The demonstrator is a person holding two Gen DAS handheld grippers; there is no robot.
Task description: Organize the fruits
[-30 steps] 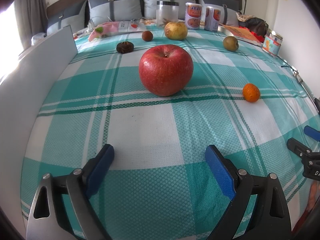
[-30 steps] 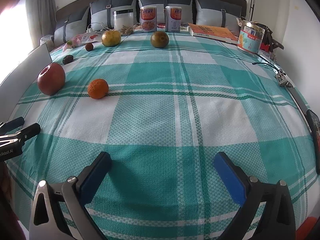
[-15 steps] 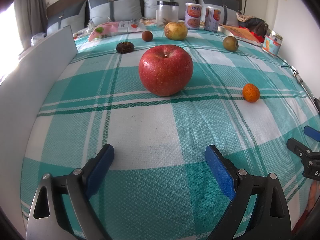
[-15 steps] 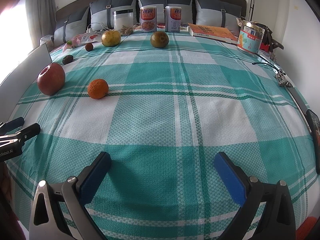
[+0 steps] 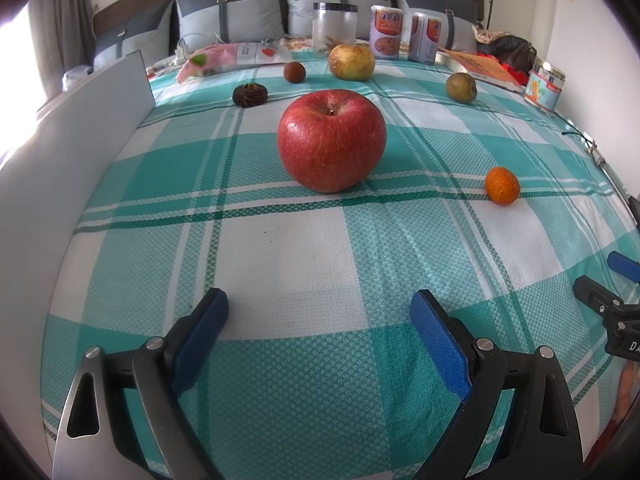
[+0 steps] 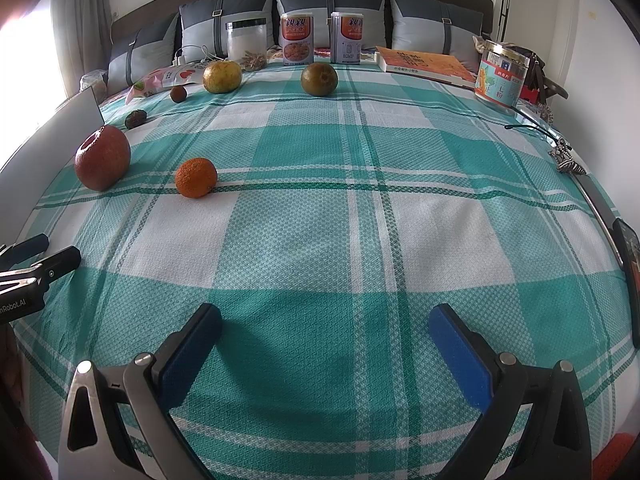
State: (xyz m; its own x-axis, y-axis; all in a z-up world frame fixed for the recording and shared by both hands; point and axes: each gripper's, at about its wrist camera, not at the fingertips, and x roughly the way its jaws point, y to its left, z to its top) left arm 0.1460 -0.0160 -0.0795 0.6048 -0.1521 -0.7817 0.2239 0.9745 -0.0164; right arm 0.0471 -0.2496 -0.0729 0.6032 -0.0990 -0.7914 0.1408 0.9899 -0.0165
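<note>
**Fruit scattered on the checked bedspread, both grippers empty**

The red apple (image 5: 332, 140) stood upright, stem hollow up, on the teal-and-white checked bedspread (image 5: 280, 264), straight ahead of the left gripper (image 5: 320, 312) and well beyond its blue pads. Ahead and to the right of those jaws lay a small orange mandarin (image 5: 502, 185), apart from the apple. Farther out sat a dark shrivelled fruit (image 5: 250, 95), a small brown round fruit (image 5: 295, 72), a yellow-green pear-like fruit (image 5: 352, 62) and a green-brown round fruit (image 5: 461, 87), none touching another.

The left gripper's jaws stood wide apart with only cloth between them. The right gripper (image 6: 324, 324) was likewise spread wide and held nothing; from its view the mandarin (image 6: 196, 177) and apple (image 6: 103, 158) lay ahead and far to the left of its jaws, and the green-brown fruit (image 6: 319, 79) almost straight ahead, far off. Each gripper's tip showed at the edge of the other's view.

A white board (image 5: 72, 152) stood on edge along the left of the left jaws. Beyond the fruit stood a clear jar (image 5: 335, 24), two printed cans (image 6: 297, 40), an orange book (image 6: 424, 65) and a labelled tin (image 6: 502, 76), with grey pillows (image 6: 330, 4) against the headboard behind. A snack packet (image 5: 228, 56) lay near the brown fruit.
</note>
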